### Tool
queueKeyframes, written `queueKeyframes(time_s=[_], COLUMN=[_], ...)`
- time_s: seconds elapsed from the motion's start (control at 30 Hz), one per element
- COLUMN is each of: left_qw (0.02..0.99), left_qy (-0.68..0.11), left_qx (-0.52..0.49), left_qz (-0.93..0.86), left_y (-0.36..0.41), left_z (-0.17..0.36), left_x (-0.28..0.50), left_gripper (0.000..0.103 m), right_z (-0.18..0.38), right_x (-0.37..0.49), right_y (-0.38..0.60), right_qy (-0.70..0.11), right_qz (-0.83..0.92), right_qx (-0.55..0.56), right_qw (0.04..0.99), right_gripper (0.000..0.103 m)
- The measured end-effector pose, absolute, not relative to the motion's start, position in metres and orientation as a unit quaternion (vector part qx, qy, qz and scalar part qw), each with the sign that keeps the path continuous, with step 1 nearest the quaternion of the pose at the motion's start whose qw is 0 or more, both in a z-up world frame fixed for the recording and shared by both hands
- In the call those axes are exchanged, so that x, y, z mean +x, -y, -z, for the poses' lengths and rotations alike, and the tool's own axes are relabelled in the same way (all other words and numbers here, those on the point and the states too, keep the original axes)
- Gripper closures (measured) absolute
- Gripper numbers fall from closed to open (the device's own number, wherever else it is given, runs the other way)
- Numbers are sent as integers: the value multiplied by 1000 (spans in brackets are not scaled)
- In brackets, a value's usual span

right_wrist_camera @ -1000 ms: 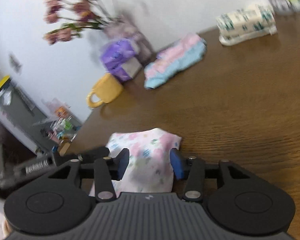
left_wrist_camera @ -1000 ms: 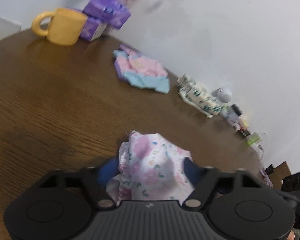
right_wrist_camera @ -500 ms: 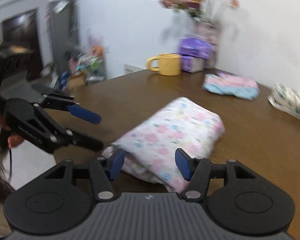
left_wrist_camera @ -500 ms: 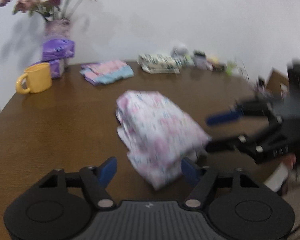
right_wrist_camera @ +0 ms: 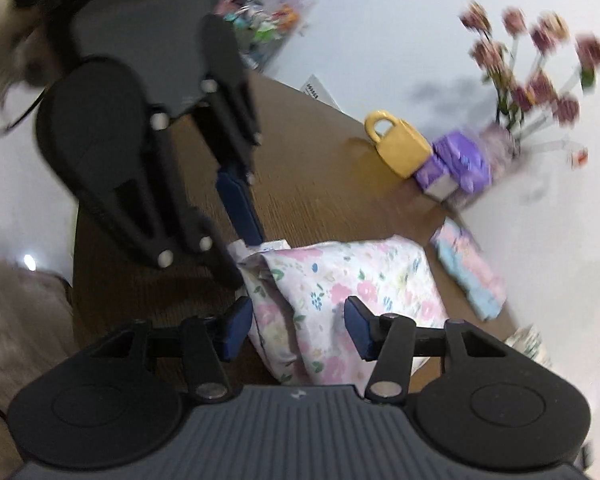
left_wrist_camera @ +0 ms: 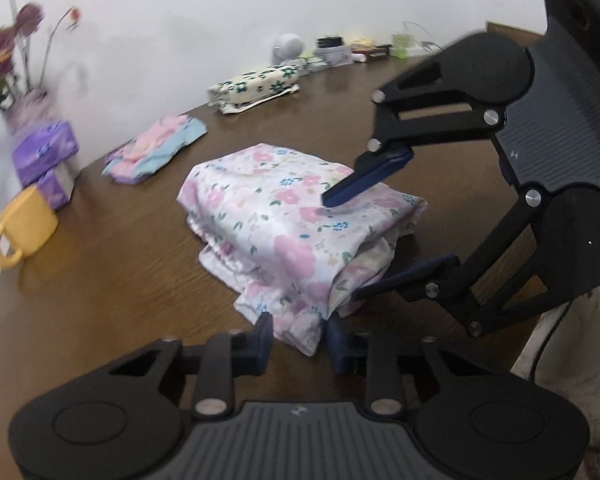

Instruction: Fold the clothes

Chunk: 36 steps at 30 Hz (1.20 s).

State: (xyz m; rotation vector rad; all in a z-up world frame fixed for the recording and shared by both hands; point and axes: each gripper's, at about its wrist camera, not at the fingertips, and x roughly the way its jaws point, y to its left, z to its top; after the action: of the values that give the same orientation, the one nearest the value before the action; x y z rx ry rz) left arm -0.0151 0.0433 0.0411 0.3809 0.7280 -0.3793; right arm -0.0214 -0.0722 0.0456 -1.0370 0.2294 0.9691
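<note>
**A:** Where is the garment, and why are you holding it like that?

**B:** The floral garment [left_wrist_camera: 284, 216] lies as a thick bundle on the wooden table [left_wrist_camera: 112, 264], near its middle. Your left gripper [left_wrist_camera: 296, 336] has its fingers narrowed around the near corner of the cloth, though I cannot tell whether they actually pinch it. Your right gripper [left_wrist_camera: 340, 248] is spread wide at the bundle's right end, one finger over the top layer and one low beside the bottom edge. That placement probably steadies the stack.

**A:** How many of each thing?

**B:** Three cloth bundles: the floral one, a pink-and-blue one [left_wrist_camera: 156, 148] far left, a cream patterned one [left_wrist_camera: 256, 86] farther back. One yellow mug [left_wrist_camera: 22, 226], and two grippers.
</note>
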Motion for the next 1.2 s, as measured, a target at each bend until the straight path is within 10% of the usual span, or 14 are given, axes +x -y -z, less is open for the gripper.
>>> queueKeyframes(time_s=[0.6,0.73,1.2], left_qw=[889,888,887], left_qy=[-334,-318,-319], left_qx=[230,258,252], left_qz=[212,208,219], left_y=[-43,-39,-47], left_z=[-39,-40,-33], left_x=[-15,-13,9], left_gripper=[85,98,89], right_z=[-28,-29,-20], right_x=[-45,-45,-37], right_y=[57,57,56], right_qy=[-101,-97,-108], right_qz=[-443,-441,-439], right_qx=[-525,-530,-532], right_qw=[719,718,716], right_gripper=[100,102,100])
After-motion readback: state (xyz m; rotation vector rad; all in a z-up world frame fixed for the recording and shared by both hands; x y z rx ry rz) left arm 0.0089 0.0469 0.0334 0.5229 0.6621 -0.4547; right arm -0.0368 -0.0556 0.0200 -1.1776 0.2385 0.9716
